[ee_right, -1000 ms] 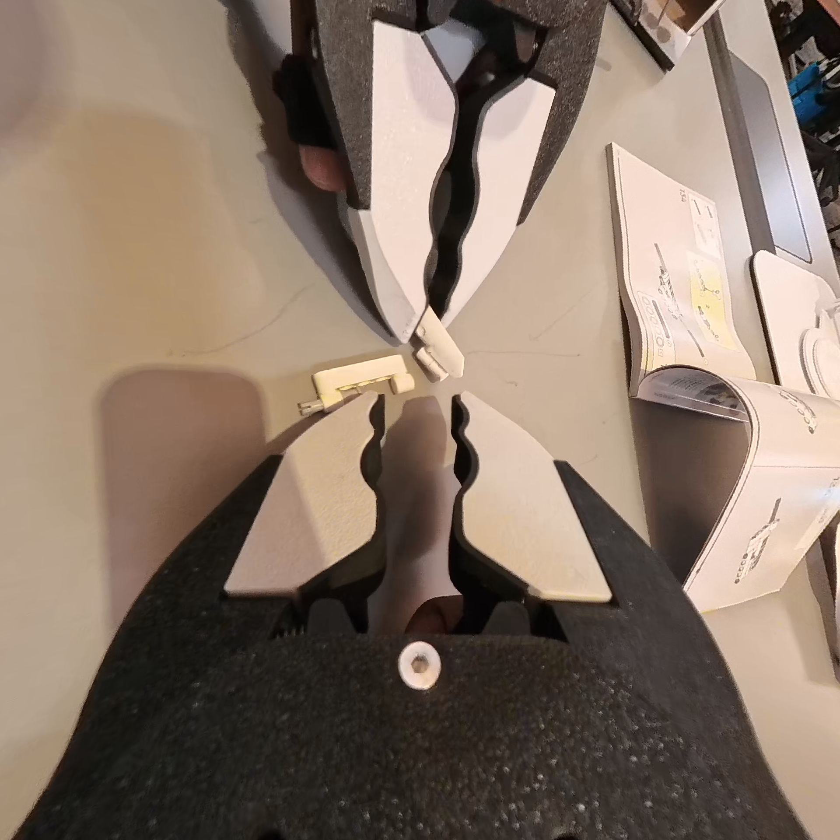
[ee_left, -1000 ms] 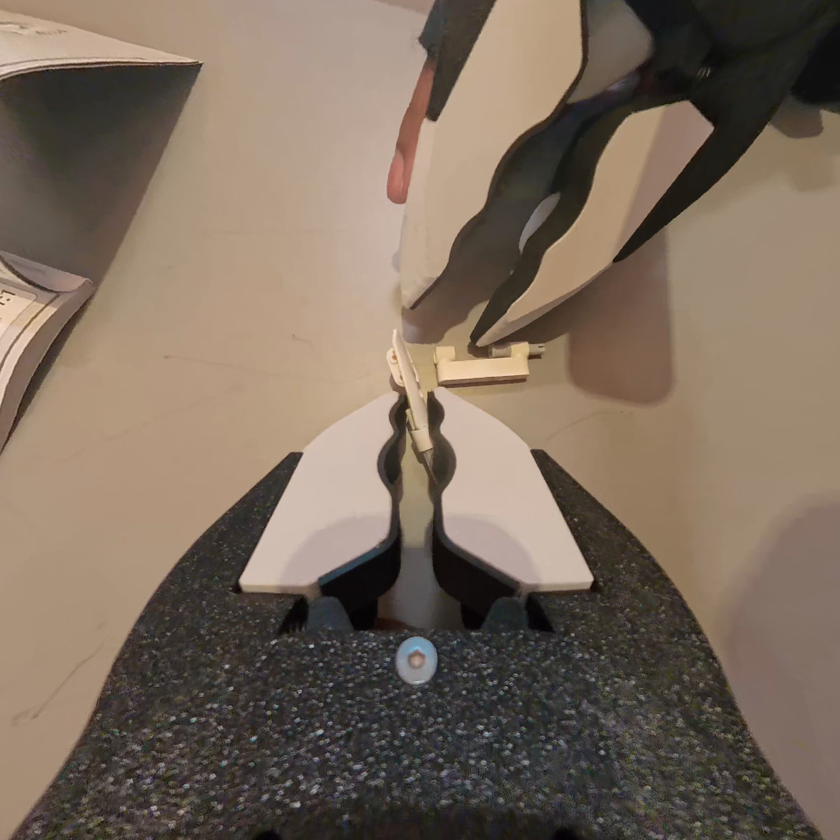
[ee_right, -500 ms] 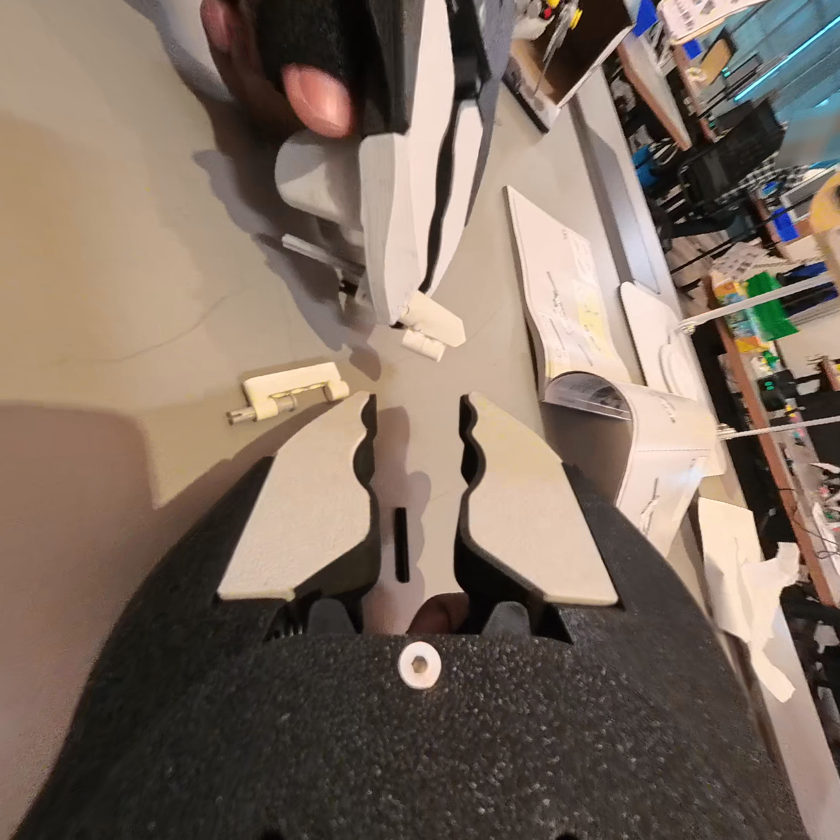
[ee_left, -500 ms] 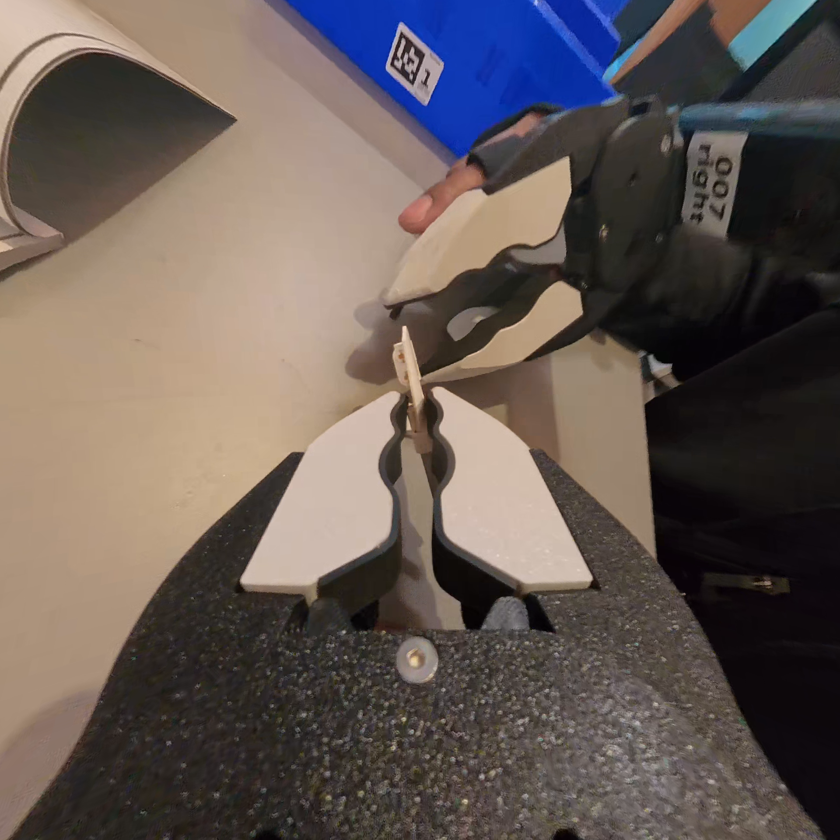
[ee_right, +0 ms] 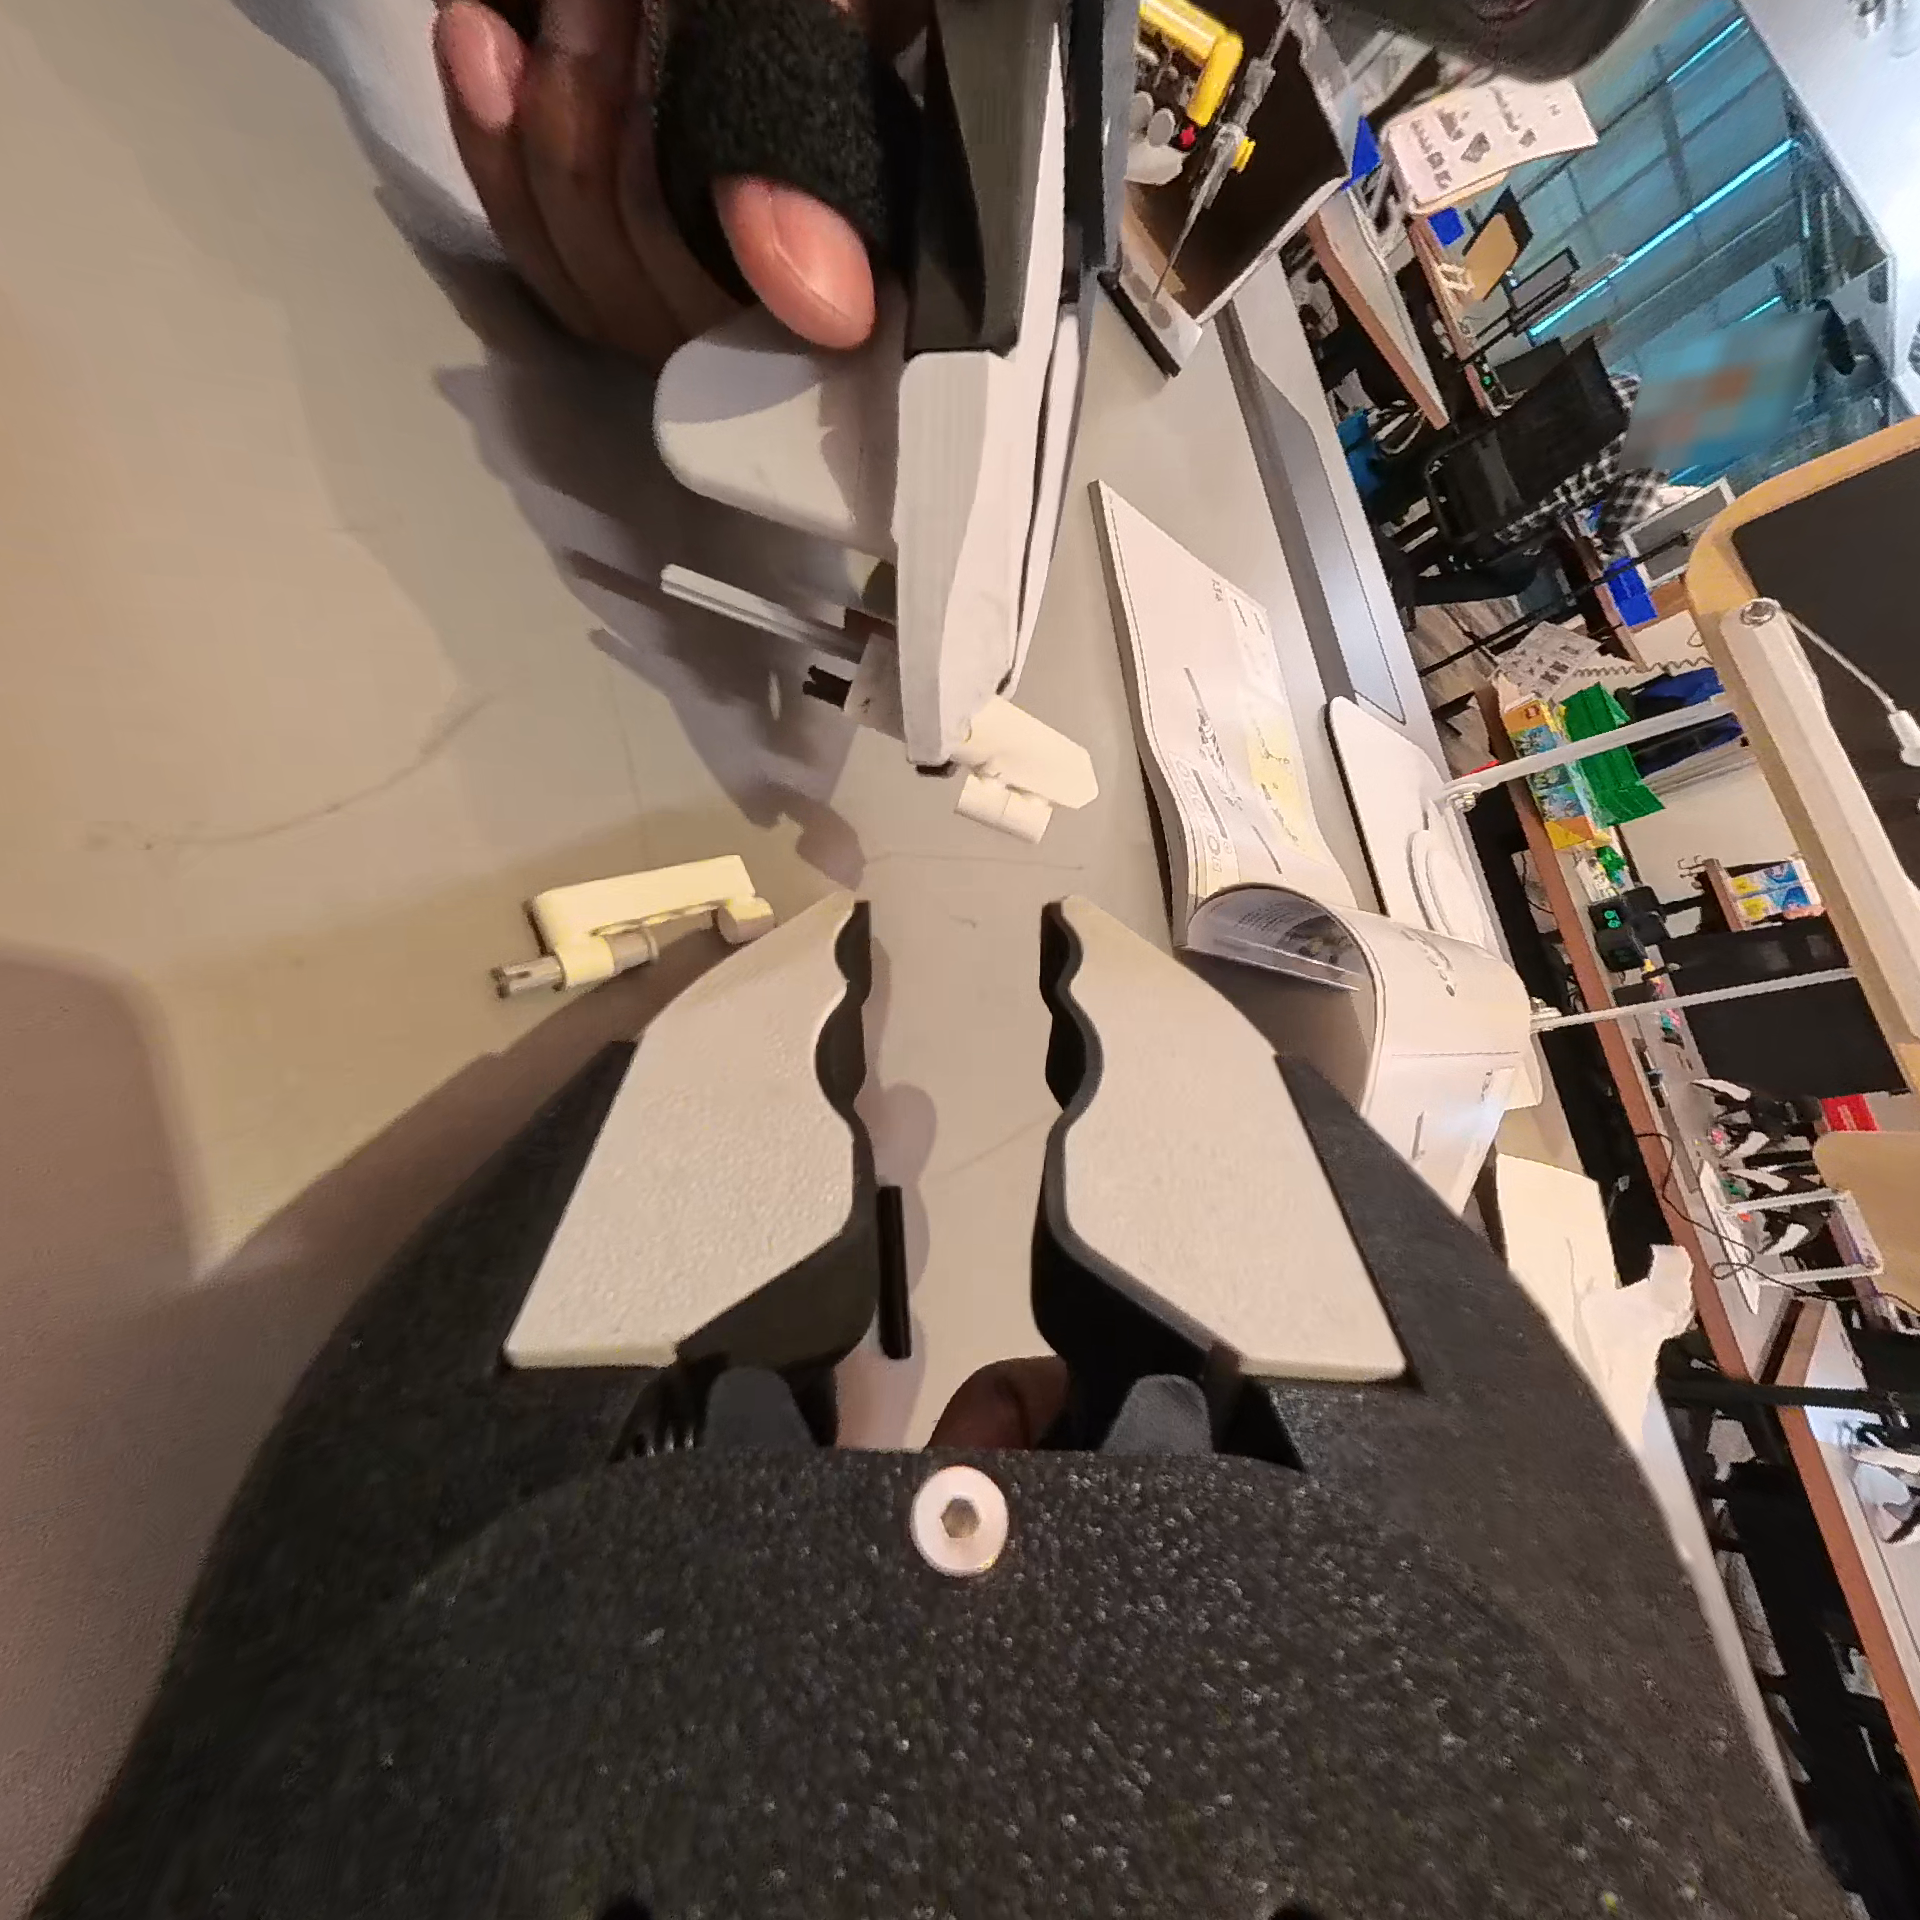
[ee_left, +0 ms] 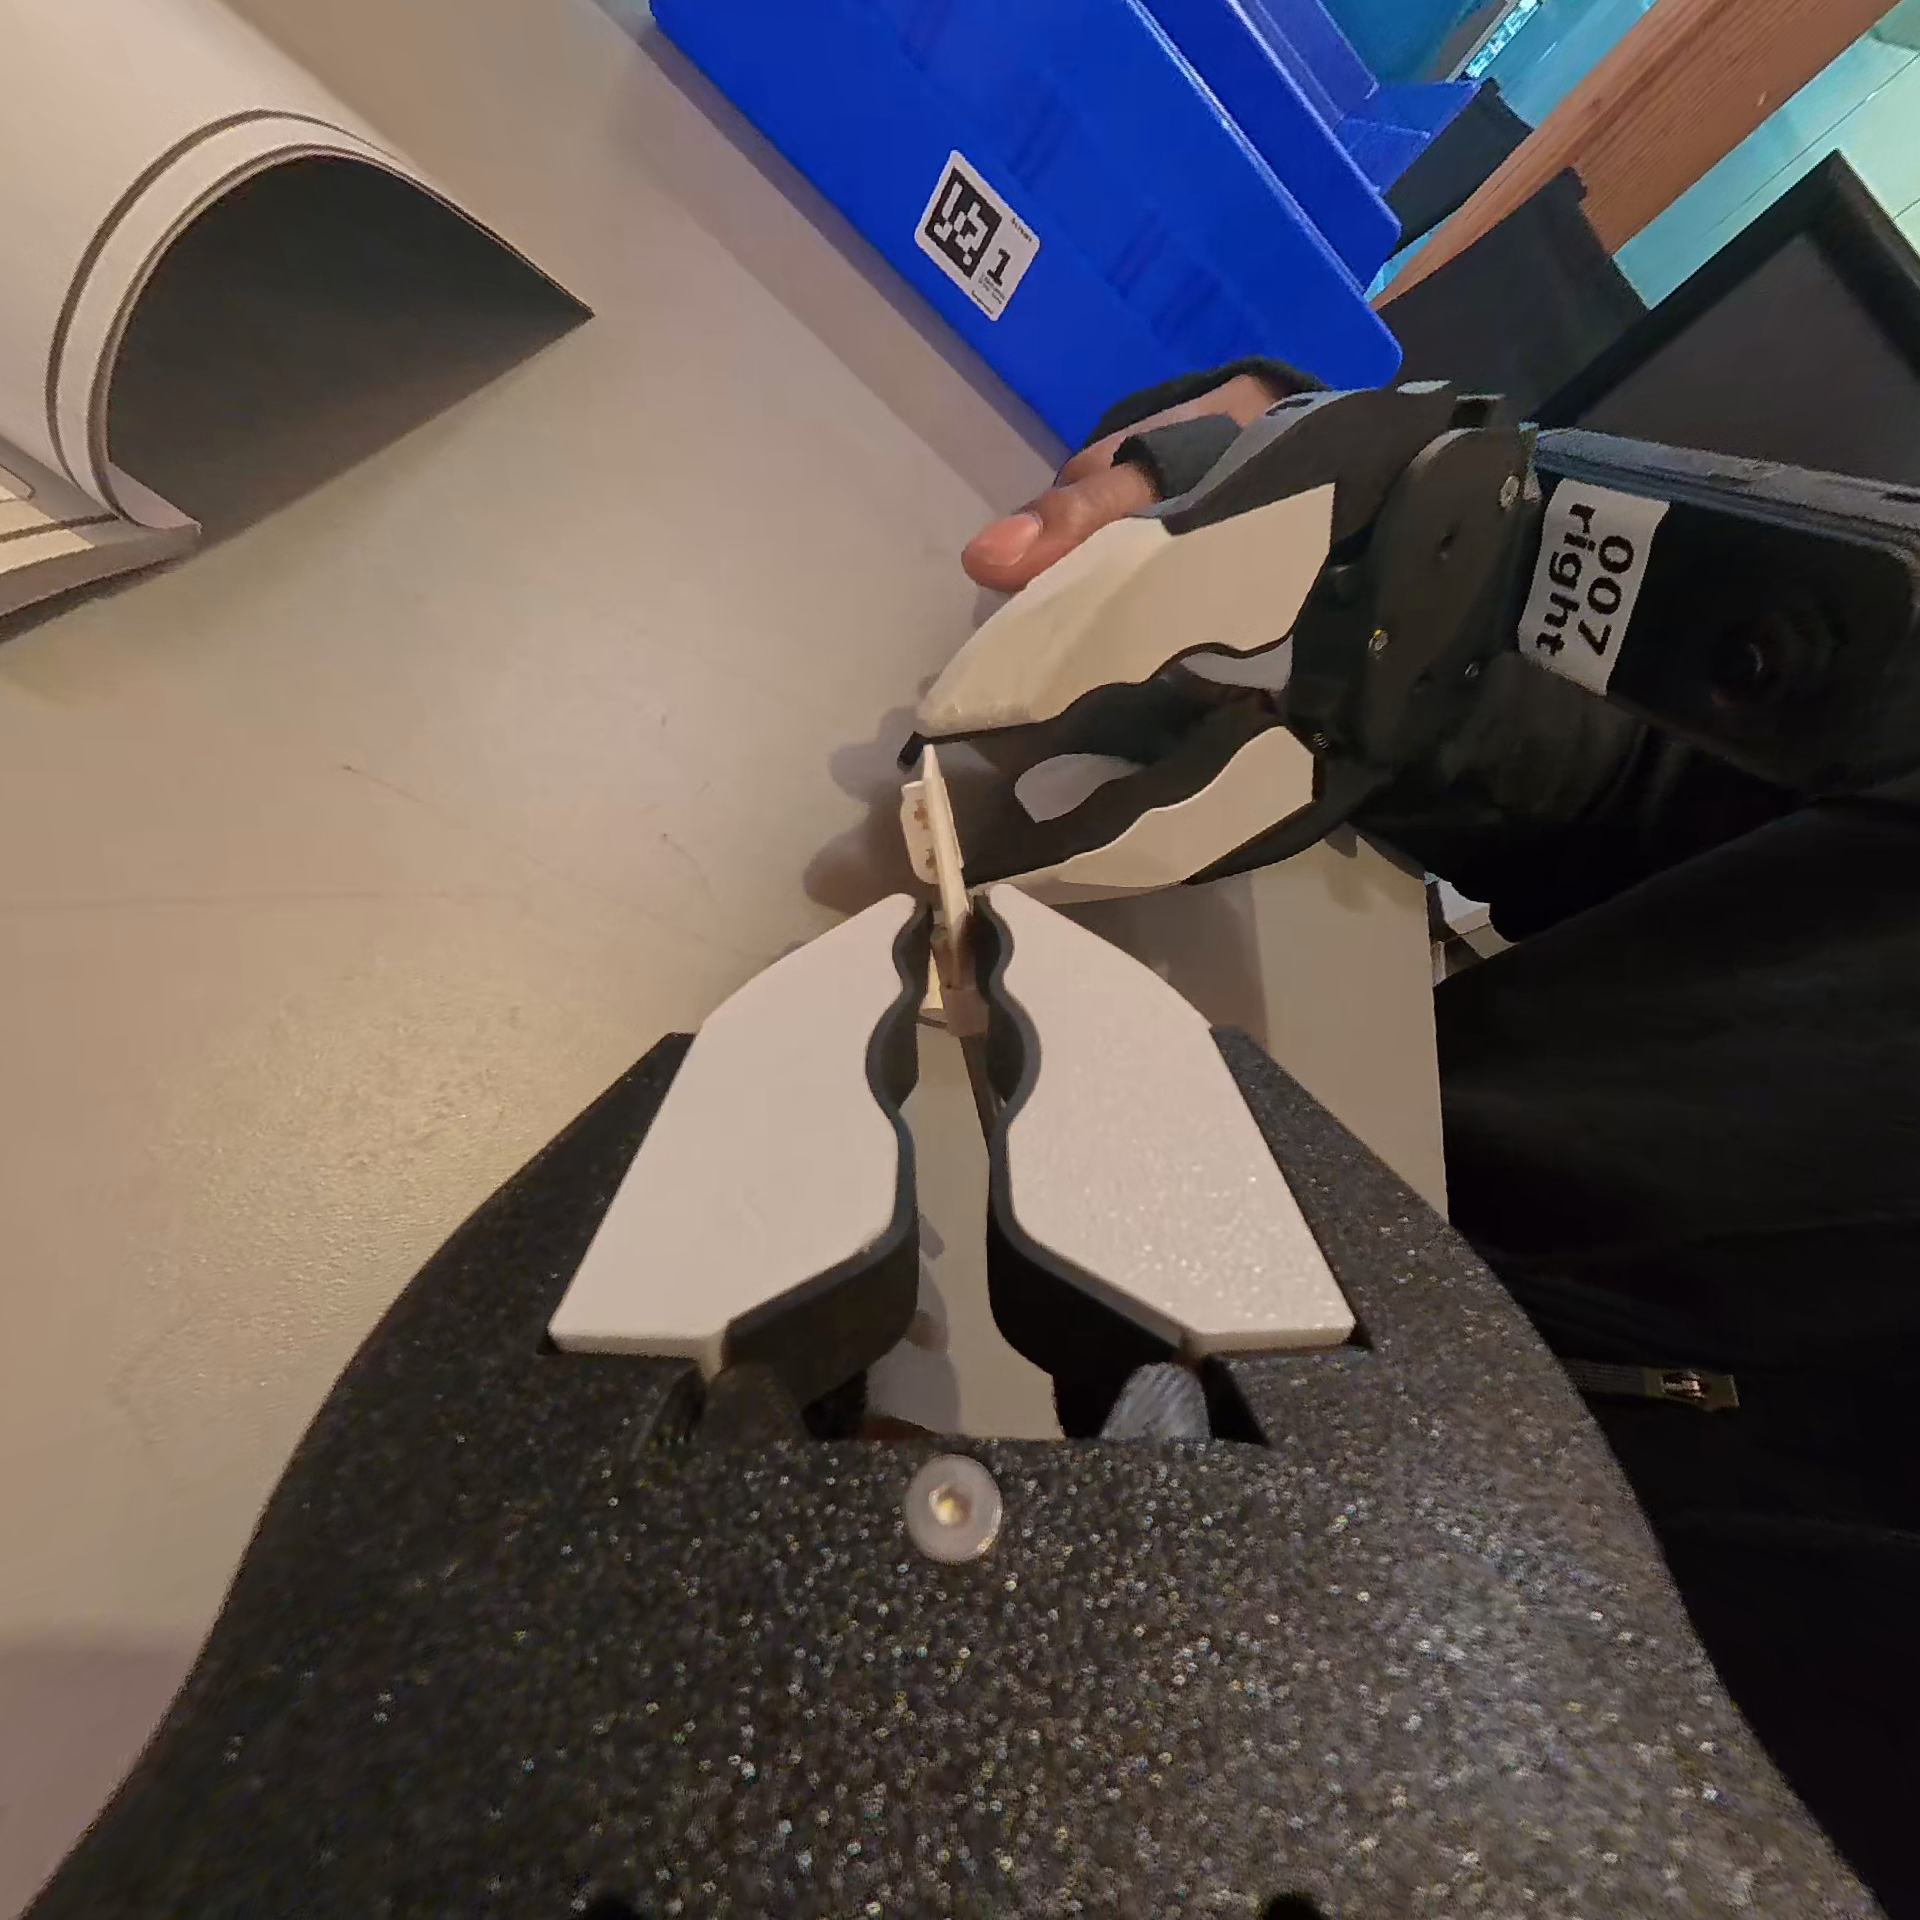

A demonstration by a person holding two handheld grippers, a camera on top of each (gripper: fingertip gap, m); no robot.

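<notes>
While the left gripper (ee_left: 951,914) is clamped narrow on a cream hinge leaf (ee_left: 940,842), both pads pressing its flat faces, the leaf stands upright out of the tips, clear of the grey table (ee_left: 364,883). Right gripper (ee_right: 951,920): jaws wide, nothing between them, hovering above the table. Second cream hinge leaf with metal pin (ee_right: 634,925): flat on the table, just left of the right gripper's left fingertip, long axis crosswise to the fingers, pin end pointing away. Held leaf in the right view (ee_right: 1023,774): ahead, slightly right. Open booklet (ee_right: 1236,769): right, well apart.
</notes>
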